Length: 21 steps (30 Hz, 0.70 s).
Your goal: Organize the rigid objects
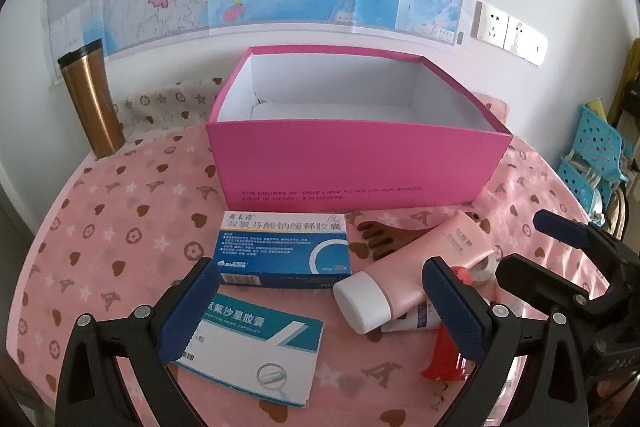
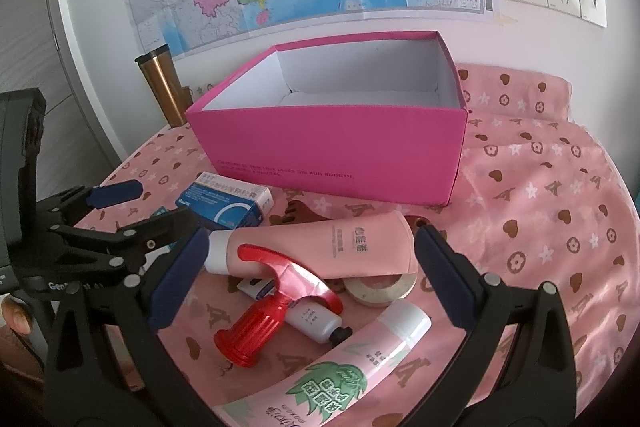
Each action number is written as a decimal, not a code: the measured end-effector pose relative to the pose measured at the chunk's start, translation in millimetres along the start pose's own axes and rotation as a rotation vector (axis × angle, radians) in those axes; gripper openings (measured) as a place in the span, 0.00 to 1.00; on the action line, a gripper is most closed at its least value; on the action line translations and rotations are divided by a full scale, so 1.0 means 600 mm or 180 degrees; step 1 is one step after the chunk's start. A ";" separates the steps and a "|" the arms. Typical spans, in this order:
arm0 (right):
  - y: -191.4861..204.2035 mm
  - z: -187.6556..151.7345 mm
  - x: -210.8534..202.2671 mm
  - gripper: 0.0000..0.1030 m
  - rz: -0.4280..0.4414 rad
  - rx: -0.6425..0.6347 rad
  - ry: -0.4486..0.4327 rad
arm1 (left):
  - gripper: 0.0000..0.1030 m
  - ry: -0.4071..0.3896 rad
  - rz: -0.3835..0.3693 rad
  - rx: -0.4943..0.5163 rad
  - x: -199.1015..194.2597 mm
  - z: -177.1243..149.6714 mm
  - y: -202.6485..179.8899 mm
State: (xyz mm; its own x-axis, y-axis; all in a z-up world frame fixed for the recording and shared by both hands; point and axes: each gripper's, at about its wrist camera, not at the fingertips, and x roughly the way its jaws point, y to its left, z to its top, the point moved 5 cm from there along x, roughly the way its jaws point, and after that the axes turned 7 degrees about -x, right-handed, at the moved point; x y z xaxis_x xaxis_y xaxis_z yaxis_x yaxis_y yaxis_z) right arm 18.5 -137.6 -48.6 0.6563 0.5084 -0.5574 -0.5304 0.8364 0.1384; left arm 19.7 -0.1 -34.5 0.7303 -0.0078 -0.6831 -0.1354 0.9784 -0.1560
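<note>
An open pink box (image 1: pixel 352 163) stands at the back of the table; it also shows in the right wrist view (image 2: pixel 336 151). In front lie a dark blue medicine box (image 1: pixel 284 251), a teal and white medicine box (image 1: pixel 256 351), a pink tube (image 1: pixel 420 275) with a white cap, a red spray head (image 2: pixel 276 303), a tape roll (image 2: pixel 380 289), a small white tube (image 2: pixel 308 319) and a green-labelled tube (image 2: pixel 340 379). My left gripper (image 1: pixel 320 311) is open, low over the medicine boxes. My right gripper (image 2: pixel 308 279) is open, around the pink tube (image 2: pixel 332 247) and spray head.
A bronze tumbler (image 1: pixel 90 99) stands at the back left by the wall. A pink patterned cloth (image 1: pixel 100 227) covers the round table. Blue plastic baskets (image 1: pixel 596 155) stand off the table's right side. The right gripper's fingers (image 1: pixel 560 227) show at the left view's right edge.
</note>
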 end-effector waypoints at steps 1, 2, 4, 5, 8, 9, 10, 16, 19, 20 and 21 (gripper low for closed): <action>-0.002 -0.001 0.002 1.00 0.0008 0.0007 0.0010 | 1.00 0.0011 -0.0010 -0.0005 0.001 -0.001 0.002; -0.004 -0.003 0.002 1.00 0.0017 0.0017 0.0015 | 1.00 0.0025 -0.0028 -0.0012 0.003 -0.003 0.006; -0.007 -0.006 0.003 1.00 0.0032 0.0040 0.0037 | 1.00 0.0061 -0.0057 -0.0016 0.007 -0.008 0.012; -0.009 -0.007 0.004 1.00 0.0042 0.0050 0.0048 | 1.00 0.0068 -0.0071 -0.0014 0.008 -0.011 0.013; -0.013 -0.012 0.004 0.95 0.0104 0.0047 0.0087 | 1.00 0.0138 -0.0164 -0.0010 0.011 -0.024 0.014; -0.012 -0.014 0.005 0.91 0.0130 0.0040 0.0114 | 1.00 0.0163 -0.0195 -0.0005 0.013 -0.028 0.013; -0.011 -0.017 0.006 0.90 0.0160 0.0030 0.0147 | 1.00 0.0193 -0.0230 0.0006 0.014 -0.033 0.011; 0.011 -0.029 0.024 0.69 0.0367 -0.0121 0.0326 | 1.00 0.0311 -0.0375 0.0176 0.018 -0.059 -0.010; 0.017 -0.032 0.041 0.59 0.0423 -0.0173 0.0398 | 1.00 0.0331 -0.0423 0.0248 0.016 -0.061 -0.019; 0.016 -0.031 0.047 0.56 0.0442 -0.0177 0.0419 | 1.00 0.0339 -0.0437 0.0266 0.014 -0.061 -0.021; 0.015 -0.031 0.055 0.54 0.0449 -0.0184 0.0449 | 1.00 0.0345 -0.0450 0.0285 0.013 -0.062 -0.023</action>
State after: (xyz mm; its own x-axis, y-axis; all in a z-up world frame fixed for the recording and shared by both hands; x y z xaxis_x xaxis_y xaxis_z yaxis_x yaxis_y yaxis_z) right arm 25.3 -116.9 -81.3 0.4938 0.5826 -0.6455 -0.6442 0.7437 0.1784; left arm 2.7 -21.2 -64.2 0.6607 -0.1639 -0.7325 0.0270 0.9804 -0.1950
